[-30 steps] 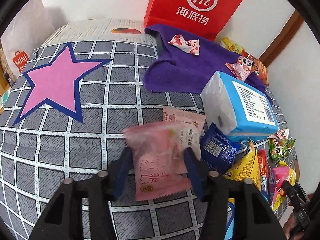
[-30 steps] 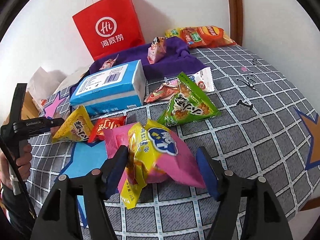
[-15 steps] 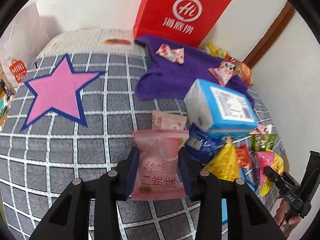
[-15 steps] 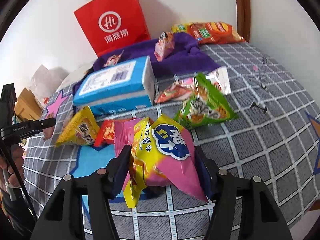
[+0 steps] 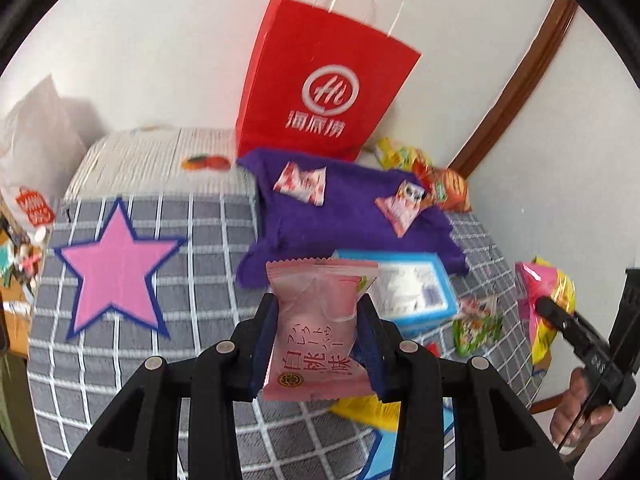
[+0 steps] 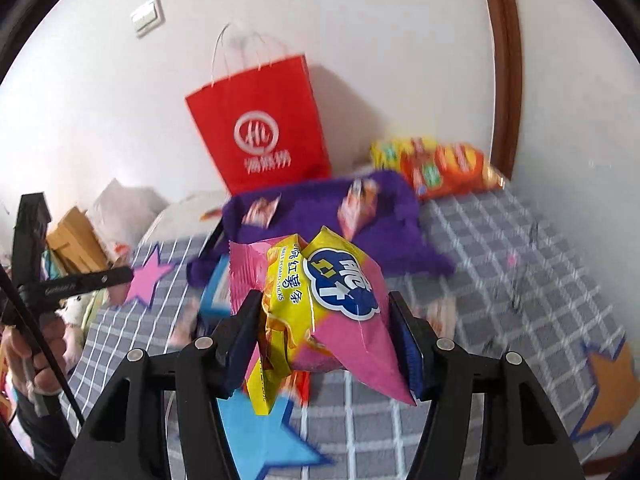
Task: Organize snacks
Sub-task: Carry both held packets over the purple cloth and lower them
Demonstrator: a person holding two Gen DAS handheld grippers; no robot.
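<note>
My left gripper (image 5: 318, 328) is shut on a pale pink snack packet (image 5: 318, 332) and holds it in the air above the bed. My right gripper (image 6: 324, 320) is shut on a pink and yellow sweet potato stick bag (image 6: 320, 304), also held off the bed; that bag shows at the right of the left wrist view (image 5: 544, 304). A purple cloth (image 5: 352, 216) lies at the back with two small pink packets (image 5: 300, 182) on it. A red paper bag (image 5: 324, 96) stands behind it against the wall.
A blue tissue pack (image 5: 408, 292) lies in front of the cloth. A green snack bag (image 5: 476, 326) and a yellow bag (image 5: 368, 408) lie near it. Orange and yellow snack bags (image 6: 436, 164) sit in the back corner. The bed has a grey checked cover (image 5: 192, 240).
Both grippers have risen and tilted up with their packets, so the red bag and wall now fill more of each view. The grips have not changed.
</note>
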